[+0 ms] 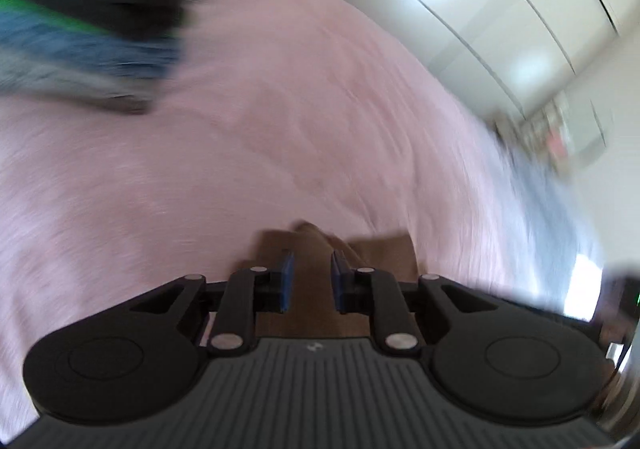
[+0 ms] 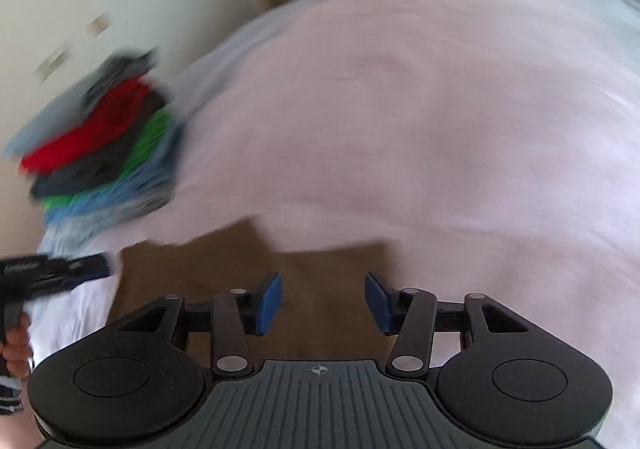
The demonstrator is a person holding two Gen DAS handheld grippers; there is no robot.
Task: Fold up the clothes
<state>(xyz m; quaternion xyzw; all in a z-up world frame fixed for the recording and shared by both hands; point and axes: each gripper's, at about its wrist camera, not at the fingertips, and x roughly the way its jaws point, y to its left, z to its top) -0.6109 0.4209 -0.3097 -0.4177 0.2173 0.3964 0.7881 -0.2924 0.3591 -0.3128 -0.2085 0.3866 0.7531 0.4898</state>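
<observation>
While brown garment (image 2: 256, 265) lies beneath, right claw (image 2: 323, 303) gapes wide; left claw (image 1: 310, 281) narrow, empty.

Clothes and grippers laid out on a bed

The bed sheet (image 2: 400, 109) spreads ahead of both grippers. A garment (image 2: 248, 249) lies on it directly under and before the right gripper (image 2: 323, 303), reaching under the left gripper (image 1: 310, 281) too. A stack of folded clothes (image 2: 104, 153) sits on the sheet ahead and to the left of both. The left gripper lies left of the right one.
</observation>
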